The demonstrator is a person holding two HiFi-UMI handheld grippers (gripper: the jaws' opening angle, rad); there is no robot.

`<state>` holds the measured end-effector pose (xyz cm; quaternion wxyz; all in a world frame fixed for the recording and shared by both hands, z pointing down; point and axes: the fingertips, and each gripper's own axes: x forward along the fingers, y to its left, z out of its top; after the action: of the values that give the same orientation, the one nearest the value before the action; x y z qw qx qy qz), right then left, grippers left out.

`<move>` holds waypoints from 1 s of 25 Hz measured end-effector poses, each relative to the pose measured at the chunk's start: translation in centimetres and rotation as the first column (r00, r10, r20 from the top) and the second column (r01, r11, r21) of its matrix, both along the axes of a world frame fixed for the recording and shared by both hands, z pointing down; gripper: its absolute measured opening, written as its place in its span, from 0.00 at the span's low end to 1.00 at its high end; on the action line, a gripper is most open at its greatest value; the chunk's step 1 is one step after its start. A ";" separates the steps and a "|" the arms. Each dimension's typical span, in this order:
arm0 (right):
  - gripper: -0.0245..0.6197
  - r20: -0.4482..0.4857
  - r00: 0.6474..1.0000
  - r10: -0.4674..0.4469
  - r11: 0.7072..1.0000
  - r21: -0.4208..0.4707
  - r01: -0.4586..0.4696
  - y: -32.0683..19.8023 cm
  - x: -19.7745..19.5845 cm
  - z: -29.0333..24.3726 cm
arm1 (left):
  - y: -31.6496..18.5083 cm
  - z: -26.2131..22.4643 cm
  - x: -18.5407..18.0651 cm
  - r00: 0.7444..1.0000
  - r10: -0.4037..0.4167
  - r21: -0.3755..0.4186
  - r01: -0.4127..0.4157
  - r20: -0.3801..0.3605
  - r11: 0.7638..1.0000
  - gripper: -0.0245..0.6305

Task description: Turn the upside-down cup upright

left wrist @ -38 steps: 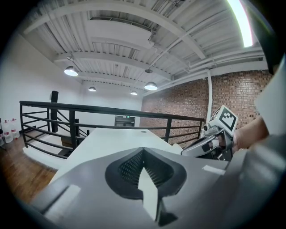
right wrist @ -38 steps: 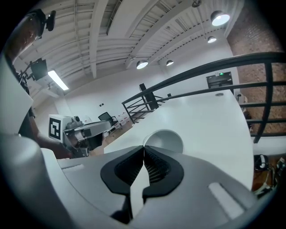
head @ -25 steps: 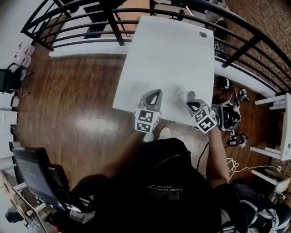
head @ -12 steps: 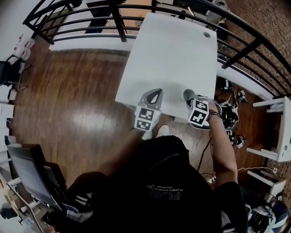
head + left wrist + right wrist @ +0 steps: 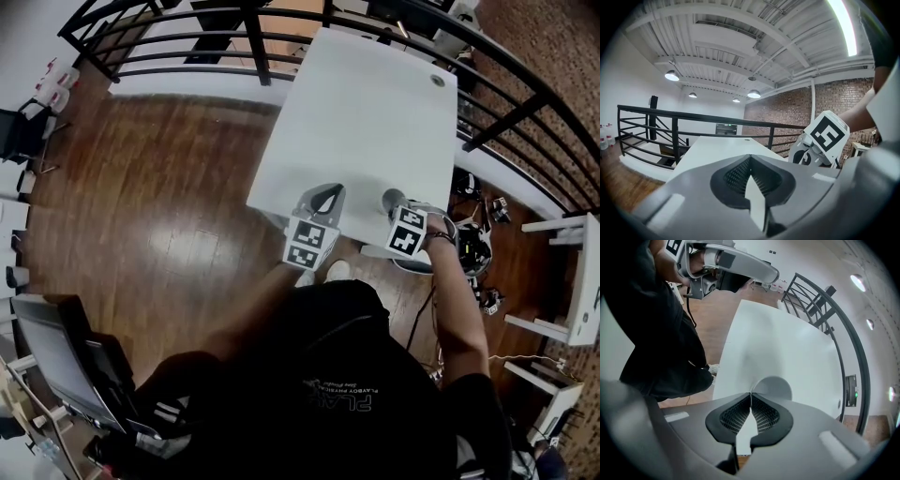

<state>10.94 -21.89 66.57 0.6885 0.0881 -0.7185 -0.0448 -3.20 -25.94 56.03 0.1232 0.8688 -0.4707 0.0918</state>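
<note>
The right gripper (image 5: 751, 395), its dark ribbed jaws nearly together and just eased a little apart, pinches at its tips the edge of a pale cup (image 5: 774, 386) on a white table (image 5: 787, 343), with a wooden floor (image 5: 712, 319) and a black railing (image 5: 834, 319) beyond.

I've rolled the right gripper (image 5: 751, 395) steeply downward; its jaws have just eased open slightly, cup (image 5: 774, 387) rim between them.

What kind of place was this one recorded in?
Probably a loft-style office or studio, on a raised level: a brick wall, pendant lamps under an exposed ceiling, and a black metal railing edging the wood floor.
</note>
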 end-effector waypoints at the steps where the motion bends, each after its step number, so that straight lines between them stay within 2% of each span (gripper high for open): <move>1: 0.08 -0.001 1.000 -0.002 1.000 0.005 0.002 -0.1 0.0 0.0 | 0.0 -0.1 0.1 1.000 0.003 0.003 -0.003 0.001 1.000 0.03; 3: 0.10 -0.001 1.000 -0.007 1.000 0.016 0.007 -0.3 0.0 0.0 | 0.0 -0.1 0.2 1.000 0.009 0.008 -0.009 0.003 1.000 0.03; 5: 0.17 -0.003 1.000 -0.013 1.000 0.024 0.013 -0.3 0.0 -0.2 | 0.1 -0.1 0.3 1.000 0.015 0.010 -0.015 0.004 1.000 0.04; 9: 0.21 -0.003 1.000 -0.019 0.998 0.053 0.019 -0.2 0.2 -0.7 | 0.1 0.2 0.3 1.000 0.018 0.007 -0.018 0.008 1.000 0.04; 16: 0.23 0.090 0.995 0.043 0.981 0.184 -0.059 0.4 -0.1 -3.8 | 0.0 -0.4 0.7 0.999 0.035 0.023 -0.035 0.006 0.999 0.04; 21: 0.19 0.241 0.961 0.136 0.937 0.284 -0.203 1.3 -0.4 -6.5 | 0.7 -0.5 0.8 0.999 0.049 0.031 -0.049 0.002 0.998 0.04; 23: 0.16 0.319 0.931 0.178 0.906 0.316 -0.281 1.4 -0.4 -7.2 | 0.9 -0.6 0.8 0.998 0.055 0.034 -0.055 0.005 0.998 0.04; 25: 0.12 0.403 0.886 0.228 0.865 0.335 -0.374 1.5 -0.3 -7.9 | 1.1 -0.3 0.8 0.998 0.062 0.031 -0.062 0.007 0.998 0.03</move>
<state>10.67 -20.36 58.72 0.5145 0.3473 -0.7813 -0.0657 -2.38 -24.81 55.74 0.1053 0.8845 -0.4453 0.0909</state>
